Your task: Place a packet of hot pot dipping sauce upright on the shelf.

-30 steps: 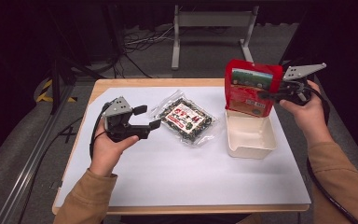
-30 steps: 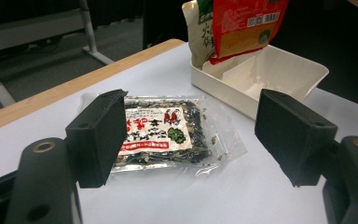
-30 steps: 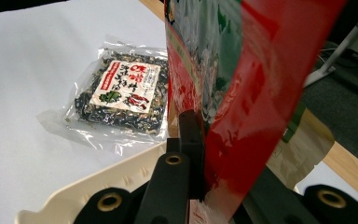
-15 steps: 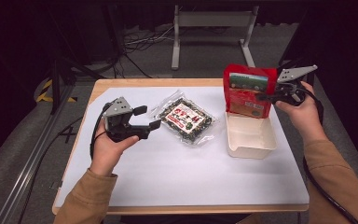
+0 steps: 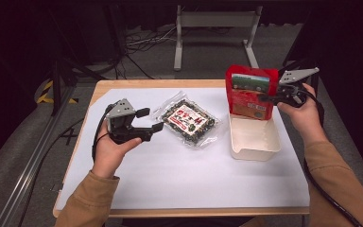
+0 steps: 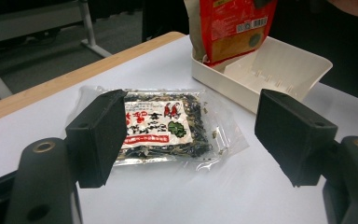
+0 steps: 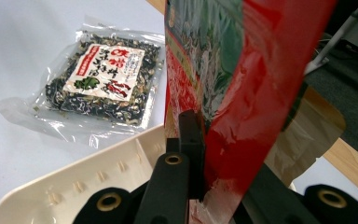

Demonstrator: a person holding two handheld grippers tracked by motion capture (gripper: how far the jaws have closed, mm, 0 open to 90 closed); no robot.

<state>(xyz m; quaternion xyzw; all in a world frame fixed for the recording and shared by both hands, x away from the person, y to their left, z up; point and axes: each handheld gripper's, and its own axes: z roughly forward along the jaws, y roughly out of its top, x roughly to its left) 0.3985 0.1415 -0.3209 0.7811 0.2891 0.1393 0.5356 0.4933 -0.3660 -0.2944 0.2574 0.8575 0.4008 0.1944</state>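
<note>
Right gripper (image 5: 270, 98) pinches red pouch (image 5: 248, 92) upright over white tray (image 5: 255, 142); we lower it squarely inside. Left gripper (image 5: 150, 120) spread near seaweed packet (image 5: 187, 120).

Around the work: a papered worktop in a dark room

The wooden worktop (image 5: 105, 86) carries a white paper sheet (image 5: 184, 175) over most of its top. Behind it a grey metal stand (image 5: 215, 21) sits on the carpeted floor (image 5: 14, 142), with loose cables (image 5: 144, 42) beside it. A yellow-and-black striped tape mark (image 5: 45, 92) lies on the floor, left of the worktop.
</note>
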